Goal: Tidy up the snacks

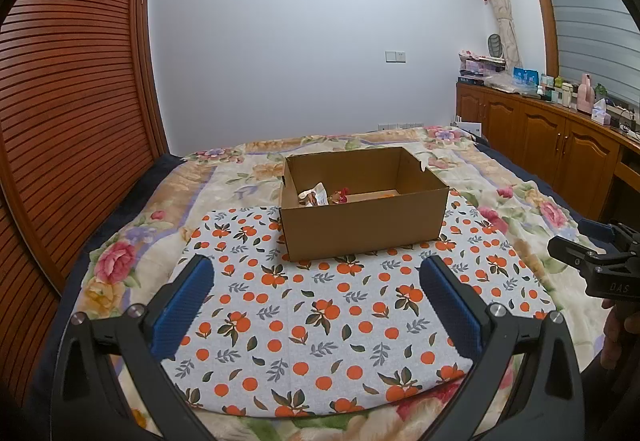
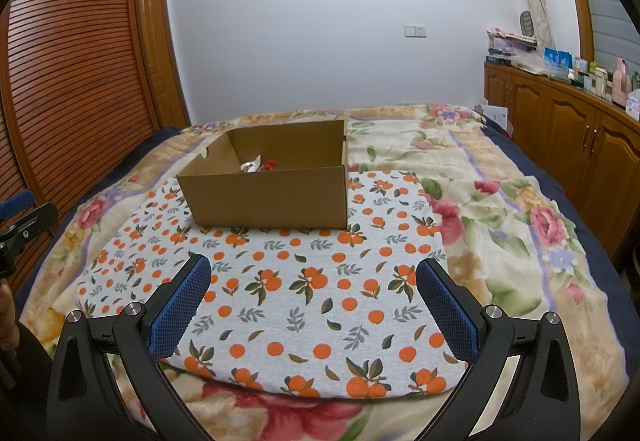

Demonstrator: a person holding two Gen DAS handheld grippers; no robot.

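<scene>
Blue-padded fingers (image 1: 188, 305) of the left gripper (image 1: 316, 305) fill the bottom of the left wrist view, spread wide with nothing between them, hanging over the orange-print cloth (image 1: 320, 321) without touching it. From the right wrist view the right gripper (image 2: 312, 305) looks the same: its fingers (image 2: 448, 305) stand wide apart and hold nothing. Each gripper also shows in the other's view, cut off by the frame edge, the right one at 3 o'clock and the left one at 9 o'clock. A cardboard box (image 1: 360, 229) sits open-topped on the far end of the cloth, at 12 o'clock from the left gripper and about 11 o'clock from the right. Its long axis runs across both views, and a long side wall faces the cameras. That near wall hides most of the inside; only the tops of a few snacks (image 1: 320, 196) show, a whitish wrapper beside something red, with a strip of orange further right along the bottom. What they are is too small to tell. Cloth and box lie on a bed (image 2: 500, 209) covered by a floral blanket. A wooden cabinet (image 2: 568, 129) runs along the wall at 2 o'clock, its top crowded with small items too distant to name.
</scene>
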